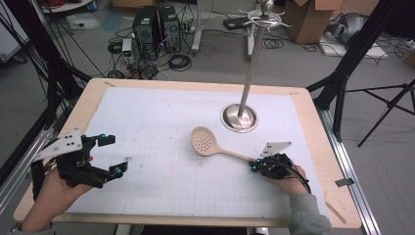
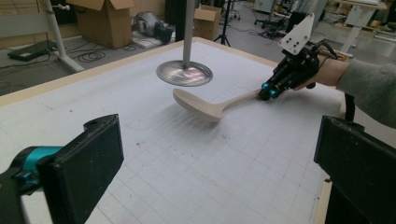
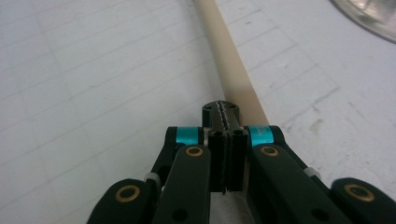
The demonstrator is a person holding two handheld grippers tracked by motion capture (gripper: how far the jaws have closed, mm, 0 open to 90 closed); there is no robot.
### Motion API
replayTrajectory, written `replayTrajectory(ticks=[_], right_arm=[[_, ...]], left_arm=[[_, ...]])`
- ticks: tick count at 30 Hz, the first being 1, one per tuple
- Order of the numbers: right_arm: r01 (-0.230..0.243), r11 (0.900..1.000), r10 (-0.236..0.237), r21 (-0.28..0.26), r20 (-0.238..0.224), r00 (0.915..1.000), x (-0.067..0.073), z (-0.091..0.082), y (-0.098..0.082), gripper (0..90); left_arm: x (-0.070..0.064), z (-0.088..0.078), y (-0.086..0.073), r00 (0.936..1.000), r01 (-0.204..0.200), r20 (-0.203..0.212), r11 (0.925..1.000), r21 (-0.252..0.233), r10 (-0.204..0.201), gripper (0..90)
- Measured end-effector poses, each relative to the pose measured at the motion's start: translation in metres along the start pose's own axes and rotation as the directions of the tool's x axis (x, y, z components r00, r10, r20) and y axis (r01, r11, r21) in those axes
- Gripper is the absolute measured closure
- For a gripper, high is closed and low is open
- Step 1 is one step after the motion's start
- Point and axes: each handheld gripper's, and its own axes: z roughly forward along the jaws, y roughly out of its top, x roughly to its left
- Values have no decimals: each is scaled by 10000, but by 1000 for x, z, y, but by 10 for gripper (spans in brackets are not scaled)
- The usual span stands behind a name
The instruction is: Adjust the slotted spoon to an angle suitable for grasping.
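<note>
My right claw is clenched on the handle's end of the slotted spoon, far back so the bowl stays free to lift toward the stand. It lies on the worktop: pale beige, perforated round bowl. My left claw waits released, apart.

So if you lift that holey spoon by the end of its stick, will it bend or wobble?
Probably little bending: the slotted spoon looks like stiff plastic with a straight handle. It may droop, since its wide bowl sits far from the right gripper. Its smooth handle could twist between the pads.
</note>
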Motion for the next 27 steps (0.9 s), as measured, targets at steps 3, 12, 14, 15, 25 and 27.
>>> replayTrajectory(ticks=[3, 12, 14, 15, 25, 27], right_arm=[[-30, 10000, 32, -84, 246, 9997, -2, 1, -1, 900], [-328, 9978, 361, -577, 567, 9977, -18, 6, -3, 900], [-352, 9969, 397, -704, 634, 9972, -21, 8, -3, 900], [-383, 9964, 433, -753, 667, 9968, -22, 8, -3, 900], [-1370, 9770, 1391, -1632, 10, 9903, -28, 8, 5, 900], [-1424, 9718, 1437, -1882, -65, 9896, -25, 10, 18, 900]], left_arm=[[0, -1, 0, 10000, 24, -10, 10000, -6, -24, 19], [-1, -4, -2, 10000, 42, -72, 10000, 6, -42, 19], [-1, -5, -2, 9999, -34, -129, 10000, 39, 34, 19], [-1, -6, -3, 9999, 14, -145, 10000, 31, -14, 18], [-1, -13, -4, 9996, 78, -261, 10000, -45, -79, 18], [0, -14, -5, 9994, 106, -318, 9999, -42, -107, 19]])
